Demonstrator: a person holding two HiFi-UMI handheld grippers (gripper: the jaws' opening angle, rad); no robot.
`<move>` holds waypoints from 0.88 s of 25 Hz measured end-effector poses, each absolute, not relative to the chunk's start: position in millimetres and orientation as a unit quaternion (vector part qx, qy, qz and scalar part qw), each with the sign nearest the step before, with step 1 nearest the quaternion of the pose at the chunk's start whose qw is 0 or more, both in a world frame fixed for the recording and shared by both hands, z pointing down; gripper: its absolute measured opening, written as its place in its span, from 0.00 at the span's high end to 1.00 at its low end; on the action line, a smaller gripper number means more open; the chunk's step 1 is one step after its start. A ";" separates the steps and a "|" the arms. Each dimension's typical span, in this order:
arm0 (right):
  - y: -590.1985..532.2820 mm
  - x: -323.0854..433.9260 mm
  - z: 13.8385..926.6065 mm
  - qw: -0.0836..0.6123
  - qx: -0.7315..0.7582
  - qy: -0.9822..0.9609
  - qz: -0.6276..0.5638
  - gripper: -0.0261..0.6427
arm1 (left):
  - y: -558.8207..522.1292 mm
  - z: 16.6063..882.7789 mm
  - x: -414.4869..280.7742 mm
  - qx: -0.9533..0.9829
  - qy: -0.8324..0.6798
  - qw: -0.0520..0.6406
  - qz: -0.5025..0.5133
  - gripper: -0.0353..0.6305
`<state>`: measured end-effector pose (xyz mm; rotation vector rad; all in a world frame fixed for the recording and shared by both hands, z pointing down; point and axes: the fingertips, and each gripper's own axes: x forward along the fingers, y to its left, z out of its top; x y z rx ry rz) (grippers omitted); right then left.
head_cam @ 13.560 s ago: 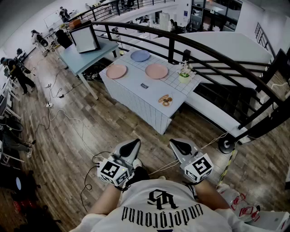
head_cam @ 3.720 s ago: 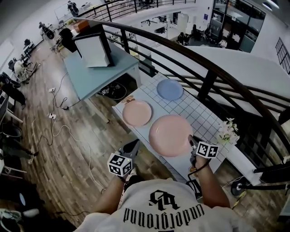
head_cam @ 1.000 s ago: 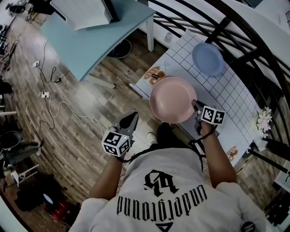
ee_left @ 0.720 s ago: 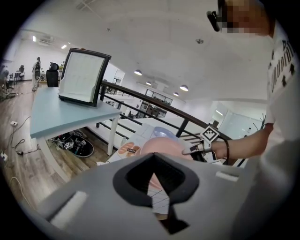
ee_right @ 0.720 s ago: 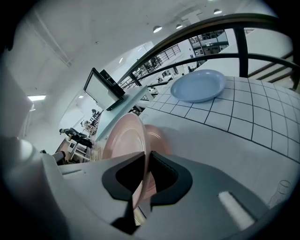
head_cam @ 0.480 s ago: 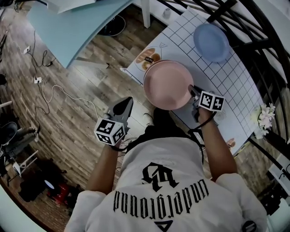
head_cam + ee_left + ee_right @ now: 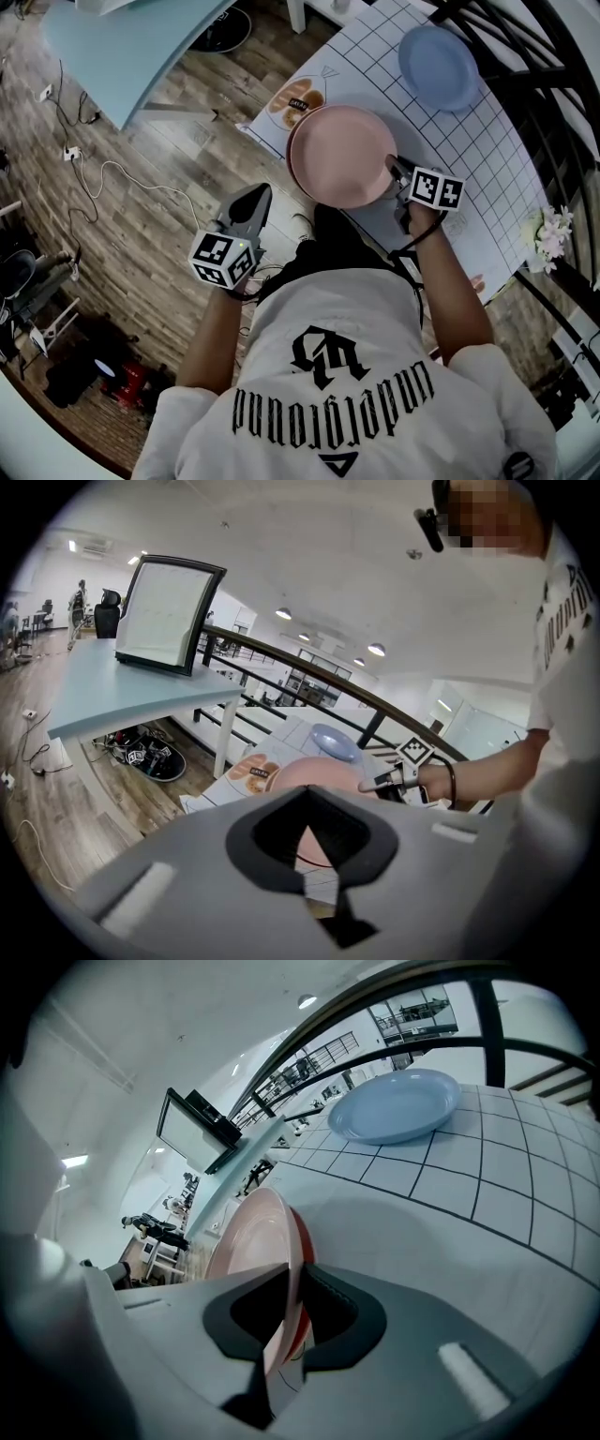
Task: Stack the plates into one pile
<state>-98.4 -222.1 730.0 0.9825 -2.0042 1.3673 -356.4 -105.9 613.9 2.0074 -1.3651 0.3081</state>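
A pink plate [image 7: 342,155] hangs level over the near-left part of the white gridded table [image 7: 487,169], and my right gripper [image 7: 394,171] is shut on its near rim. In the right gripper view the plate [image 7: 248,1241] stands on edge between the jaws of that gripper [image 7: 291,1309]. A blue plate [image 7: 438,54] lies farther back on the table, also in the right gripper view [image 7: 394,1105]. No second pink plate shows; the held one covers that spot. My left gripper [image 7: 246,211] is shut and empty, off the table's near side above the floor.
A card with a doughnut picture [image 7: 292,101] lies at the table's left corner. A small flower pot [image 7: 548,251] stands at the right end. Black railing [image 7: 562,56] runs behind the table. A light blue table [image 7: 122,37] with a monitor [image 7: 169,611] stands to the left. Cables [image 7: 103,178] lie on the wooden floor.
My right gripper has carried the pink plate leftward across the table, away from the blue plate. The second pink plate, seen earlier, is now covered. The left gripper stays shut.
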 end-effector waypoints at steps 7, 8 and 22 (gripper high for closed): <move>-227.3 -98.6 738.6 0.286 0.353 -0.749 0.483 0.91 | -112.2 617.4 -347.1 0.770 -0.527 0.343 0.113 0.87; -227.6 -97.7 739.6 0.294 0.352 -0.752 0.474 0.91 | -112.2 618.0 -347.3 0.768 -0.528 0.345 0.110 0.87; -233.6 -95.6 728.3 0.319 0.350 -0.773 0.423 0.84 | -104.5 607.9 -350.8 0.761 -0.541 0.344 0.098 0.87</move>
